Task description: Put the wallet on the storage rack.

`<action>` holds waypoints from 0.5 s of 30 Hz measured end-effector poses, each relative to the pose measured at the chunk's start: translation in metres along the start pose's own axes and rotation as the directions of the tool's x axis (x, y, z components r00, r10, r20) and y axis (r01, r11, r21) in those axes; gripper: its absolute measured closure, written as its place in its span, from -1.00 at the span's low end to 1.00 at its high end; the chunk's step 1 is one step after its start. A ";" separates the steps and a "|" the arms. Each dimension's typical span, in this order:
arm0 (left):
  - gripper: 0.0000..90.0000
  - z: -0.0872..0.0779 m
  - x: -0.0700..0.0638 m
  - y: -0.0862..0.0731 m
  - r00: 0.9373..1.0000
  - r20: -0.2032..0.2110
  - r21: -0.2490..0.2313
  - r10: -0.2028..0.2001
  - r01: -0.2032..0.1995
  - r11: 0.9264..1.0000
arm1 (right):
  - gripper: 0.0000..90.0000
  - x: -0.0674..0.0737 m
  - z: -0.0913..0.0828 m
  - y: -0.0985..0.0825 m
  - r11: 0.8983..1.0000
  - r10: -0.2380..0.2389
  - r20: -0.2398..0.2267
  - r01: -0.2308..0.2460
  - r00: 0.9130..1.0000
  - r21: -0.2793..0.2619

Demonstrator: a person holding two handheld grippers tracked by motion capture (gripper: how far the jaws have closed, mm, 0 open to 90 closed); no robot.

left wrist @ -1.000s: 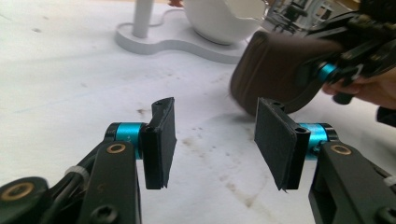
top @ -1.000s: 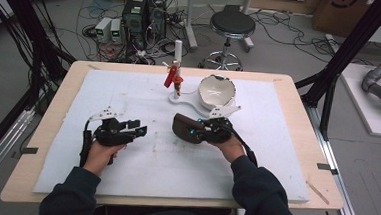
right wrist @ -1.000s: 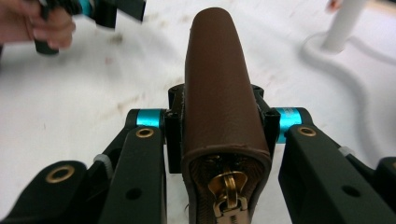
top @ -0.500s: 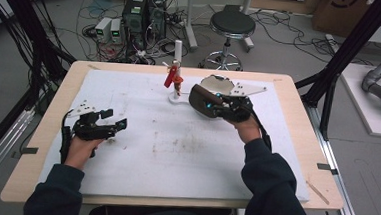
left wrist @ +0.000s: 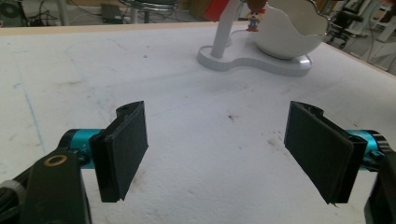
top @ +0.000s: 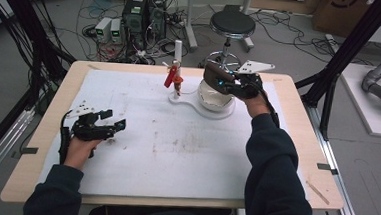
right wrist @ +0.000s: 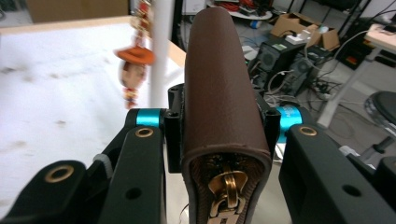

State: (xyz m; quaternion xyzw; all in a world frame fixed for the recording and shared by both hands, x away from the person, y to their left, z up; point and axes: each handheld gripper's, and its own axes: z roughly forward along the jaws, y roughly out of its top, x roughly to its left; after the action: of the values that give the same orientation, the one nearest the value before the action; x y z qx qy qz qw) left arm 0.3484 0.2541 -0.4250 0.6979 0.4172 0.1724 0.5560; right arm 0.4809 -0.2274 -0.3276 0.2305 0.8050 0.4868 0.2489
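Carrying step now: right tongs [top: 219,79] squeezed tight on the brown zip pouch [top: 215,77], held up over the white bowl [top: 214,101] at the far side of the desk [top: 130,69]. Left tongs [top: 113,123] just opened wide, empty, low at the near left. Next: lower the pouch gently into the bowl, then let go.

Counted on the surface [top: 123,193]: two hand-held grippers, left [top: 108,124] and right [top: 219,79]; one brown zipped pouch [right wrist: 219,93]; one white bowl [top: 214,100]; one white stand [top: 194,101] with one post [top: 177,54]; one hanging figurine [right wrist: 133,65].
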 end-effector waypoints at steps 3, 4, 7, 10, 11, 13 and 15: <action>-0.52 0.000 0.000 0.000 1.000 0.008 -0.003 -0.004 0.005 1.000 | 0.45 -0.006 0.009 -0.008 1.000 -0.010 -0.002 0.010 1.000 0.025; -0.51 0.000 0.000 -0.001 1.000 0.009 -0.003 -0.009 0.009 1.000 | 0.45 -0.008 0.013 -0.012 0.999 -0.023 -0.011 0.024 1.000 0.045; -0.51 -0.001 0.001 -0.001 1.000 0.011 -0.005 -0.020 0.020 1.000 | 0.45 -0.008 0.021 -0.017 0.996 -0.049 -0.016 0.050 0.999 0.078; -0.51 -0.001 0.000 -0.001 1.000 0.015 -0.004 -0.017 0.017 1.000 | 0.44 -0.007 0.029 -0.022 0.992 -0.072 -0.022 0.073 0.997 0.105; -0.51 -0.001 0.000 -0.001 1.000 0.017 -0.003 -0.018 0.018 1.000 | 0.43 -0.007 0.031 -0.023 0.991 -0.073 -0.022 0.075 0.997 0.112; -0.51 0.000 0.000 -0.002 1.000 0.020 -0.002 -0.018 0.018 1.000 | 0.38 -0.008 0.034 -0.027 0.988 -0.068 -0.022 0.070 0.997 0.135; -0.51 0.000 0.000 -0.003 1.000 0.021 0.003 -0.020 0.020 1.000 | 0.20 -0.010 0.035 -0.030 0.987 -0.053 0.006 0.051 0.999 0.151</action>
State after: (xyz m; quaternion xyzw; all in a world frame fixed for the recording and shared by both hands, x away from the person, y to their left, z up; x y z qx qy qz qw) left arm 0.3473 0.2539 -0.4273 0.6964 0.4185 0.1591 0.5609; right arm 0.5066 -0.2228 -0.3667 0.2300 0.8439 0.4169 0.2473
